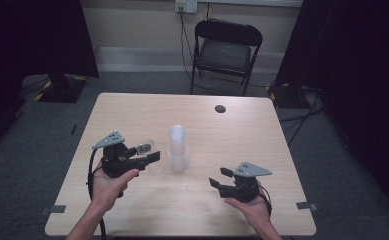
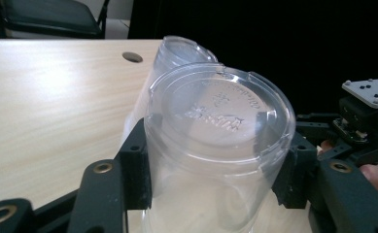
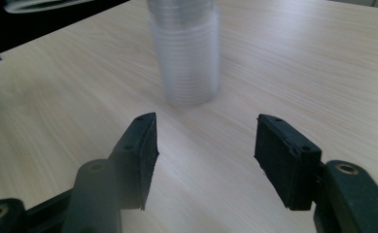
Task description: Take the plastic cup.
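Left gripper [image 1: 152, 158] is clamped on one clear plastic cup [image 2: 218, 145], held just left of the clear cup stack [image 1: 178, 150] mid-desk. Right gripper [image 1: 218, 177] hangs w/ jaws apart, empty, nearer the desk's right edge. Prob mid-unstacking; next it needs a bare spot to set the cup down.

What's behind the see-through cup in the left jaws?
Behind the clear cup stands the cup stack on the table. The cup covers the stack's lower part.

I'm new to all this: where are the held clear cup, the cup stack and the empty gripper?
Clear cup [image 2: 215, 145], left gripper view: its side wall.
Cup stack [image 1: 178, 150], high view: mid-height.
Right gripper [image 3: 203, 155], right gripper view: between its open jaws.
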A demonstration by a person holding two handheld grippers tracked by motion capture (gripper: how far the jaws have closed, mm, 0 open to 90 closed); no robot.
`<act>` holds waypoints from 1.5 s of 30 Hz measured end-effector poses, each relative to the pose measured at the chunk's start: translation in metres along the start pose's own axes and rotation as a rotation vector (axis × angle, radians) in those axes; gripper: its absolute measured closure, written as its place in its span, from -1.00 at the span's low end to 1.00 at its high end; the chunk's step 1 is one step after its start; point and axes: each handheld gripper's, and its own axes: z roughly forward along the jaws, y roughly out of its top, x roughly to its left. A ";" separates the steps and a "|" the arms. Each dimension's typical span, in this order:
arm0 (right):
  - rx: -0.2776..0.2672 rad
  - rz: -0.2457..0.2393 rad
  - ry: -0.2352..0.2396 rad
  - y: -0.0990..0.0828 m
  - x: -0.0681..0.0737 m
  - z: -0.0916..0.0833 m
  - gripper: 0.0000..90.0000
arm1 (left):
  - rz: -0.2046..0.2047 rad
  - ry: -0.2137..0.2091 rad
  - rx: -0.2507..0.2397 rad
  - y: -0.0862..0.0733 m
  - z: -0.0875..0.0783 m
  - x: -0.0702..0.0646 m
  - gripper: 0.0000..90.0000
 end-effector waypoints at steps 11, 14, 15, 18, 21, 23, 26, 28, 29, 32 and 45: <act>-0.042 -0.097 0.122 0.023 0.042 0.030 0.09 | -0.066 -0.067 0.054 -0.009 0.008 -0.005 -0.01; -0.050 -0.117 0.142 0.026 0.049 0.036 0.10 | -0.084 -0.086 0.051 -0.008 0.008 -0.007 -0.01; -0.053 -0.127 0.151 0.027 0.053 0.038 0.11 | -0.092 -0.095 0.050 -0.008 0.008 -0.008 -0.01; -0.062 -0.164 0.174 0.029 0.064 0.047 0.19 | -0.112 -0.121 0.049 -0.007 0.008 -0.010 -0.01; -0.092 -0.180 0.176 0.031 0.069 0.052 0.27 | -0.125 -0.130 0.052 -0.007 0.008 -0.010 -0.01; -0.112 -0.197 0.167 0.032 0.071 0.054 0.29 | -0.142 -0.144 0.050 -0.008 0.009 -0.010 -0.01; -0.140 -0.215 0.159 0.033 0.071 0.058 0.36 | -0.145 -0.146 0.053 -0.007 0.009 -0.010 -0.01; -0.160 -0.231 0.154 0.032 0.072 0.060 0.42 | -0.149 -0.150 0.051 -0.007 0.009 -0.009 -0.01; -0.174 -0.244 0.157 0.032 0.072 0.061 0.44 | -0.154 -0.156 0.048 -0.006 0.009 -0.009 -0.01; -0.197 -0.252 0.151 0.032 0.073 0.062 0.45 | -0.169 -0.166 0.043 -0.006 0.008 -0.009 -0.01; -0.334 -0.288 0.138 0.036 0.077 0.065 0.60 | -0.264 -0.257 0.024 -0.008 0.009 -0.006 0.00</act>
